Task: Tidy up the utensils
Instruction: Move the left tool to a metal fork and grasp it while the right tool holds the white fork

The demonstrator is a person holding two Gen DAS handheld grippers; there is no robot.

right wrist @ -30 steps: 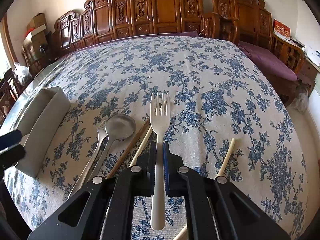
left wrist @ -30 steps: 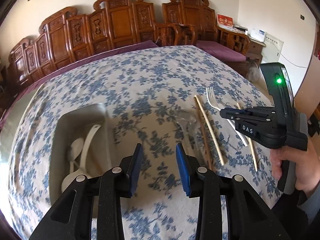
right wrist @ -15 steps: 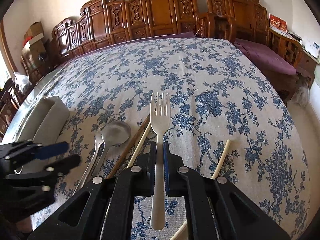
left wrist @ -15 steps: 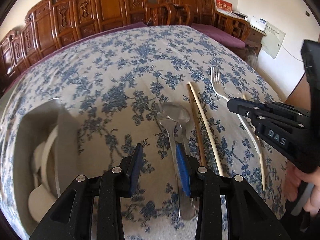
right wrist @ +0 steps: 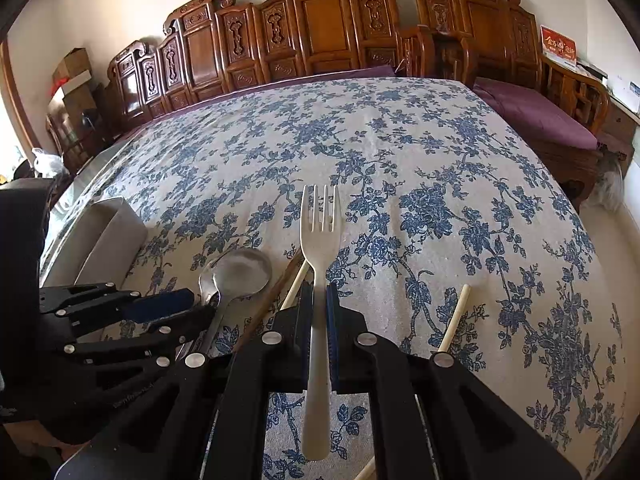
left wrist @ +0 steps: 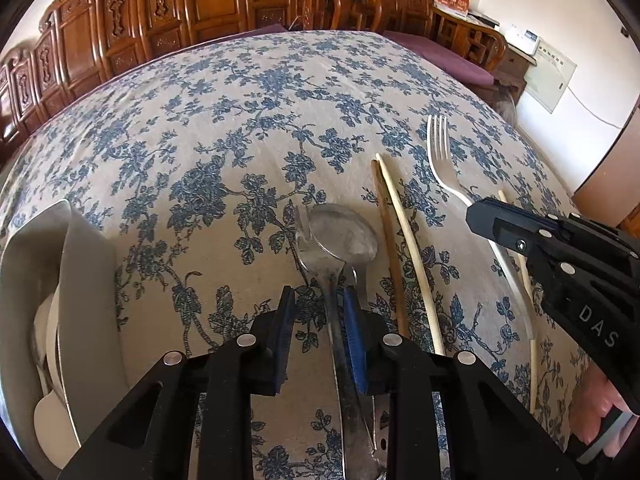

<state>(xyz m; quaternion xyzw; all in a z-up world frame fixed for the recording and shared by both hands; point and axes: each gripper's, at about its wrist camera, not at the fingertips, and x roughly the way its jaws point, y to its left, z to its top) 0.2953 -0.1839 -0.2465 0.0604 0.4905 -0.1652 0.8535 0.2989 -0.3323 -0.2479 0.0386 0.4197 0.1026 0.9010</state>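
Left wrist view, from left to right: a grey organizer tray (left wrist: 86, 276) at the table's left edge holds white spoons (left wrist: 48, 344). Next, the left gripper (left wrist: 316, 332) has its jaws closing around the handle of a metal spoon (left wrist: 344, 236) lying on the blue-flowered tablecloth (left wrist: 240, 128); the pads do not yet press it. Beside the spoon lie two chopsticks (left wrist: 404, 248), then a white fork (left wrist: 440, 152). Right wrist view: the right gripper (right wrist: 320, 320) is clenched on that fork's handle, tines pointing away. Another pale chopstick (right wrist: 454, 318) lies to the right.
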